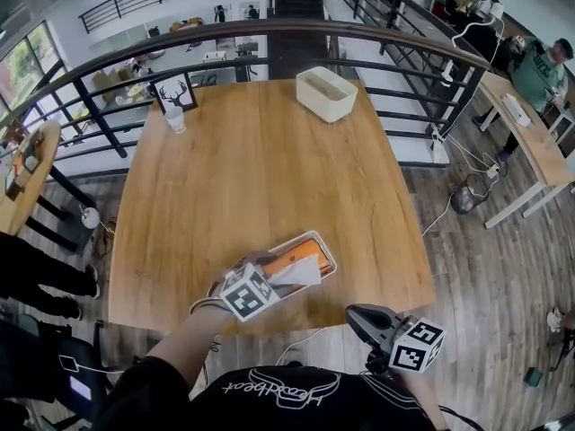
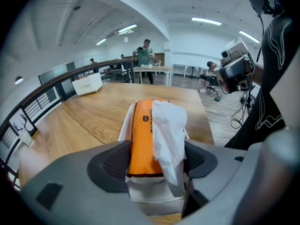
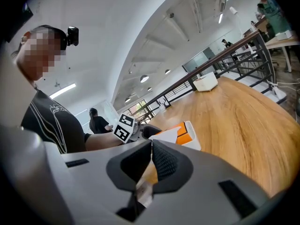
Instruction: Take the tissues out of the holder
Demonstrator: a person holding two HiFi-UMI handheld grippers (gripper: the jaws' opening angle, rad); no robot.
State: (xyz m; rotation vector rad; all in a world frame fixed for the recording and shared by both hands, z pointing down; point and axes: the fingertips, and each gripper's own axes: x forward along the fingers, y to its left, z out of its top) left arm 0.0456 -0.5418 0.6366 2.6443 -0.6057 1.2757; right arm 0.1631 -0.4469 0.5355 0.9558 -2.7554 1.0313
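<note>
Tissue pack (image 2: 140,139) in holder (image 2: 150,193), pinched by left gripper (image 2: 157,159) fingers (image 2: 110,161), right gripper (image 3: 151,161) fingers (image 3: 166,163) pressed together

Orange tissue pack (image 2: 140,139) lies in white holder (image 2: 152,193); 1 sheet (image 2: 168,130) protrudes.

Left gripper (image 1: 278,277), at 7 o'clock, is angling down, its wide jaws clamping the tissues (image 2: 166,125). Right gripper (image 1: 358,318), at 5 o'clock, is sitting closed.

Table (image 1: 243,178): varnished wood, visible grain, soft sheen. Tissue pack (image 2: 140,139): glossy orange plastic wrap. Tissue (image 2: 168,125): thin white paper, crinkled, matt. Holder (image 2: 150,193): smooth white plastic. Left gripper (image 2: 157,161): matt grey plastic shell; pads (image 2: 112,161) black, rough dotted texture. Railing (image 1: 296,25): dark, looks metal.
</note>
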